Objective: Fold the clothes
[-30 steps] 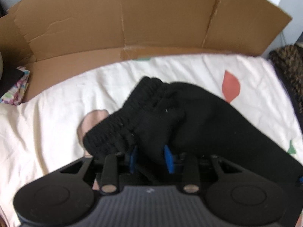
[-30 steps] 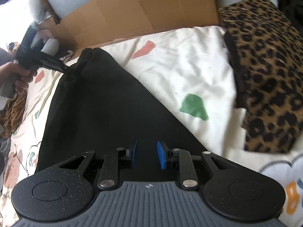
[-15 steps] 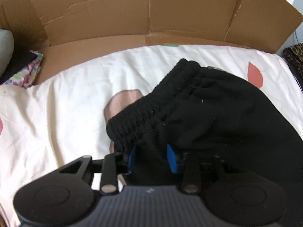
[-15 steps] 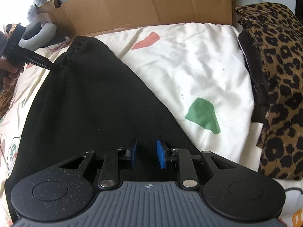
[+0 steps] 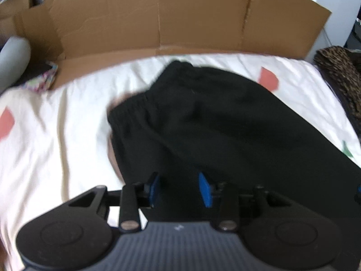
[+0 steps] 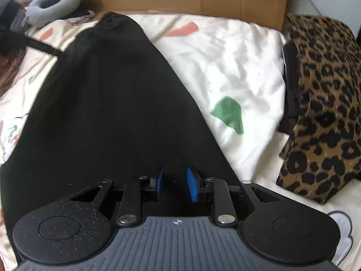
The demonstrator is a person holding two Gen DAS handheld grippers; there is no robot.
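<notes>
Left wrist view: black knitted fleece garment with a ribbed elastic waistband [image 5: 225, 122] spread on a cream bed sheet printed with red and green shapes [image 5: 56, 135], waistband at the far left, body running near and right. Left gripper [image 5: 179, 189] low over the near edge of the cloth, blue pads parted with black fabric between them; whether the pads pinch the cloth cannot be told. Probably placed there to take hold of that edge for a fold. Flattened brown cardboard sheet [image 5: 158, 20] propped along the far side of the bed. No readable writing.

Right wrist view: same black garment filling the left and centre, tapering far. Right gripper [image 6: 174, 186] over its near edge, pads apart around fabric, grip likewise impossible to tell. Folded leopard-print cloth [image 6: 322, 103] at the right edge of the bed, likely set aside. Grey curved neck pillow [image 6: 52, 6] far left. No labels legible.
</notes>
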